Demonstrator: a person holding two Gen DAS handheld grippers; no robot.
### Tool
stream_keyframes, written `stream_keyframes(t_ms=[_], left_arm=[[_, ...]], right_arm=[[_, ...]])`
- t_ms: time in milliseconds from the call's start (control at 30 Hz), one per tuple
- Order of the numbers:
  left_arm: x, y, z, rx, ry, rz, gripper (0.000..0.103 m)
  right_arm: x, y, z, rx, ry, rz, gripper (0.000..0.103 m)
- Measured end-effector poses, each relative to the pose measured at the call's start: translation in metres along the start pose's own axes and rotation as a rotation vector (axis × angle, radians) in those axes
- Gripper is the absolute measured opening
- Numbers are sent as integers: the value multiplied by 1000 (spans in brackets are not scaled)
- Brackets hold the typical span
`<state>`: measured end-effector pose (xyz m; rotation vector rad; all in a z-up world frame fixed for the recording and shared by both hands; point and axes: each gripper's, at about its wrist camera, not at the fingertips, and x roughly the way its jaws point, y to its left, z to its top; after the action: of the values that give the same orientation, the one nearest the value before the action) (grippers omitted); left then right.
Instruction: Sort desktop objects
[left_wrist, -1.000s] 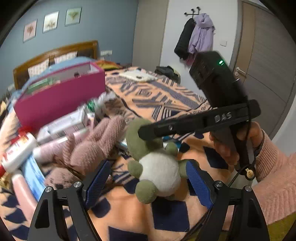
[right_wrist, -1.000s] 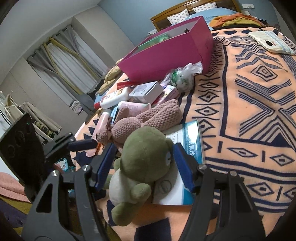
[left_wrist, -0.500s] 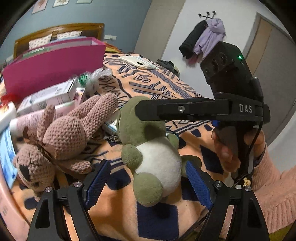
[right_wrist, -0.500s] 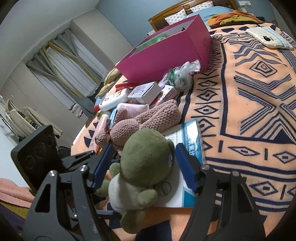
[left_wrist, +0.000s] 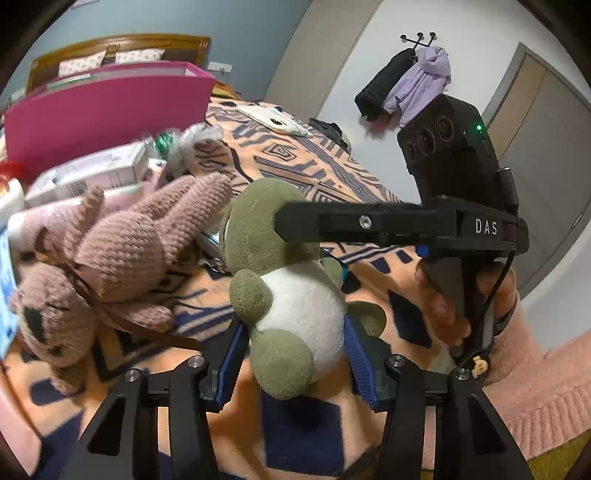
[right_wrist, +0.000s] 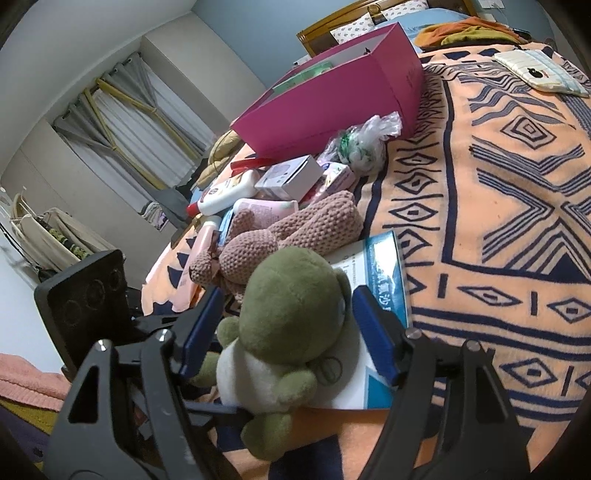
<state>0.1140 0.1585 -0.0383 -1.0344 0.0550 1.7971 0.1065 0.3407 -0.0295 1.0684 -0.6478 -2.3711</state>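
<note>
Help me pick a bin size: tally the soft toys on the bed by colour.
green toy: 1
pink toy: 1
Total: 2

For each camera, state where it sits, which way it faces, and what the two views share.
Left wrist: sits on the left tool, facing across the bed toward the door; its pads flank the green plush, and the right tool and hand show.
Right wrist: sits on the right tool, facing the curtains and pink box; the left tool's body shows at lower left.
Shared: green plush, pink bunny, pink box.
</note>
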Motion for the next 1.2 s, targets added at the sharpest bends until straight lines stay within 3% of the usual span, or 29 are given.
stream_keyframes(t_ms=[100, 233, 433, 933, 1200], left_arm=[[-2, 2, 1, 0, -5, 6, 52], [-5, 4, 3, 0, -12, 14, 51], [-11, 1, 10, 23, -30, 31, 50], [-50, -3, 56, 71, -147, 75, 49], [-61, 6, 93, 83, -156, 112, 49]], right_arm=[[2, 1, 0, 0, 13, 9, 73], [11, 2, 0, -6, 34, 9, 60], [12, 0, 0, 13, 22, 44, 54], [-8, 9, 41, 52, -112, 138, 53], [-6, 21, 78, 37, -157, 154, 52]])
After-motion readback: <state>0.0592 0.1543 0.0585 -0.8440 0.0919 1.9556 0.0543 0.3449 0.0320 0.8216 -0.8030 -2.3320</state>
